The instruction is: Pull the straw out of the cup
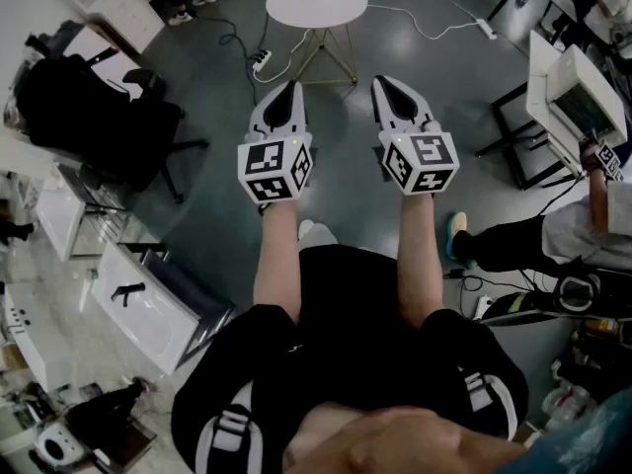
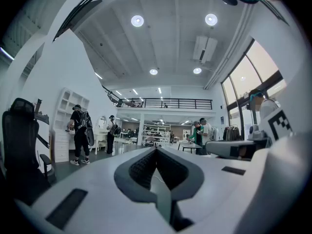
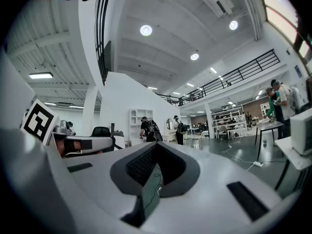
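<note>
No cup or straw can be made out in any view. I stand on a grey floor and hold both grippers out in front of my body, side by side and pointing forward. The left gripper has its jaws closed together with nothing between them, as the left gripper view also shows. The right gripper is likewise shut and empty, with its tips meeting in the right gripper view. A round white table on thin gold legs stands on the floor ahead of both grippers.
A black office chair and white desks are on the left. A power strip with cables lies near the round table. A seated person and white equipment are on the right. People stand far off.
</note>
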The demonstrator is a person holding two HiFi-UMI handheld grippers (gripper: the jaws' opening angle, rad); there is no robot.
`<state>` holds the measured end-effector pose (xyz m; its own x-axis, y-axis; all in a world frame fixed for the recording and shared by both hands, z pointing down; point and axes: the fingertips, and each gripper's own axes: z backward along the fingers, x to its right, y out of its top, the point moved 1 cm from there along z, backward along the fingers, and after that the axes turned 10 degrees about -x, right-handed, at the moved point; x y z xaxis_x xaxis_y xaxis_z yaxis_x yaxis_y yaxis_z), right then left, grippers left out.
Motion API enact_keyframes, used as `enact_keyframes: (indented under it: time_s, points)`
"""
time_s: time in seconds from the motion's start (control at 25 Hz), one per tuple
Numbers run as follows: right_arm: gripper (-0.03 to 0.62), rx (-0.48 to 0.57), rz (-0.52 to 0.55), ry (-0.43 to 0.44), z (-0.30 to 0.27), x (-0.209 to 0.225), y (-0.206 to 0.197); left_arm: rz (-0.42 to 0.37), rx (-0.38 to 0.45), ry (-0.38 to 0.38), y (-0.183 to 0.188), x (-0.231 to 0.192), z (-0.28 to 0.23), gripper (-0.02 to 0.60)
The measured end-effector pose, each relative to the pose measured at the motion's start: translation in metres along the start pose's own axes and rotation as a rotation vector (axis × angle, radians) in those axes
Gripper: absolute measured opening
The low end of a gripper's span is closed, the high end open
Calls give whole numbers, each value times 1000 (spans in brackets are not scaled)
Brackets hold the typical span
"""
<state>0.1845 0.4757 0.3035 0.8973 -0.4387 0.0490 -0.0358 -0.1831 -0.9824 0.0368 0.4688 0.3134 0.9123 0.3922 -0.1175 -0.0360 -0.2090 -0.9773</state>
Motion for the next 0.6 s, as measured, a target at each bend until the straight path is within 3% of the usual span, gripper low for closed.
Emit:
enact_keyframes:
  time_s: [0.24,0.6]
  points:
    - [15,-18,-8,3,-15,0,-6,31,11,-30,0,-7,-6,9]
    - [15,-55,-38,-23,-91,-13,-2,85,20,10,11,-85,-31,9]
